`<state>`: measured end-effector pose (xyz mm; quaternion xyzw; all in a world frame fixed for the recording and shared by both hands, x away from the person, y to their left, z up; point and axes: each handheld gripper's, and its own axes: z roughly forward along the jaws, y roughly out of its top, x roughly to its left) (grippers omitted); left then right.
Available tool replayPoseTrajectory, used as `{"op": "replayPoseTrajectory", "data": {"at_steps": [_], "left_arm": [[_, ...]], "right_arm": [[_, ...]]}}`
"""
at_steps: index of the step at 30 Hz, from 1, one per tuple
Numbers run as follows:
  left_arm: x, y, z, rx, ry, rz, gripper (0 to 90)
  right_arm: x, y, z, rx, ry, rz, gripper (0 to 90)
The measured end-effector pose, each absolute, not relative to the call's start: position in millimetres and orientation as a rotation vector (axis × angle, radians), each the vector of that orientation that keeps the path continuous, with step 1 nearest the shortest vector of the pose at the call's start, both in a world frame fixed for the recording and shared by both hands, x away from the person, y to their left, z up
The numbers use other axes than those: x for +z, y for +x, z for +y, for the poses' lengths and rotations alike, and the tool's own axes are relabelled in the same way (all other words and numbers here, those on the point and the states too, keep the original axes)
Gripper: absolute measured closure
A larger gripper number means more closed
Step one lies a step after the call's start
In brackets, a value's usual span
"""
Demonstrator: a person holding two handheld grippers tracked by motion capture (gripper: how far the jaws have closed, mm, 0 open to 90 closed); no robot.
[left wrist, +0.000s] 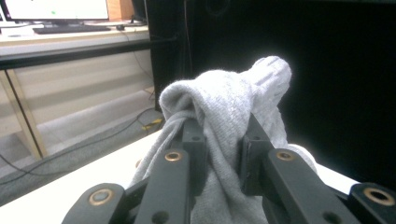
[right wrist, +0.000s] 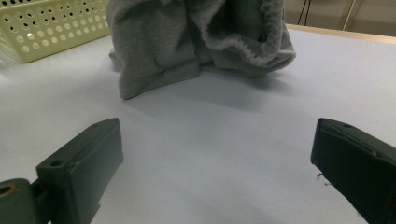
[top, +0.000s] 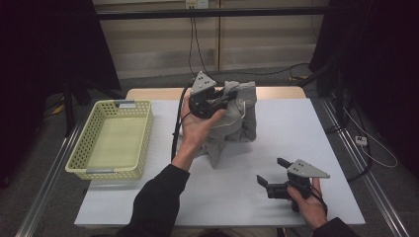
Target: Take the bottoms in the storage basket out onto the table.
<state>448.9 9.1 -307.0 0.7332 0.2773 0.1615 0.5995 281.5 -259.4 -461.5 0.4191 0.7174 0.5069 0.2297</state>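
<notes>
Left gripper: I hold my left gripper (top: pixel 225 97) up over the far middle of the table (top: pixel 296 143), its jaws clamped tight on a bunched fold of the grey garment (top: pixel 232 121).
Grip seen close: in the left gripper view the grey knit (left wrist: pixel 224 107) is squeezed between my two black jaws and bulges out above them.
Garment: its top is lifted in my grip; its lower folds hang down and rest on the white tabletop, just right of my left hand (top: pixel 197 123).
Right gripper: my right gripper (top: pixel 273 175) sits low near the table's near right edge, jaws spread wide with nothing between them, well apart from the garment.
Basket: the pale yellow basket (top: pixel 94 131) stands at the table's left side, apart from the cloth.
</notes>
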Motion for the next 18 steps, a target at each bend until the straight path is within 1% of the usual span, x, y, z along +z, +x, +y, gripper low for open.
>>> {"op": "replayPoseTrajectory", "data": {"at_steps": [11, 14, 18], "left_arm": [[-322.3, 452.9, 11.4, 0.370, 1.738, 0.669, 76.7], [-326.7, 455.4, 12.6, 0.387, 1.768, 0.678, 76.5], [-333.9, 459.6, 16.3, 0.368, 1.790, 0.701, 76.5]], "right_arm": [[-461.3, 281.4, -259.7, 1.394, 1.156, 1.973, 2.2], [-461.3, 281.3, -259.8, 1.395, 1.156, 1.974, 2.2], [-461.5, 281.4, -259.8, 1.393, 1.157, 1.976, 2.2]]}}
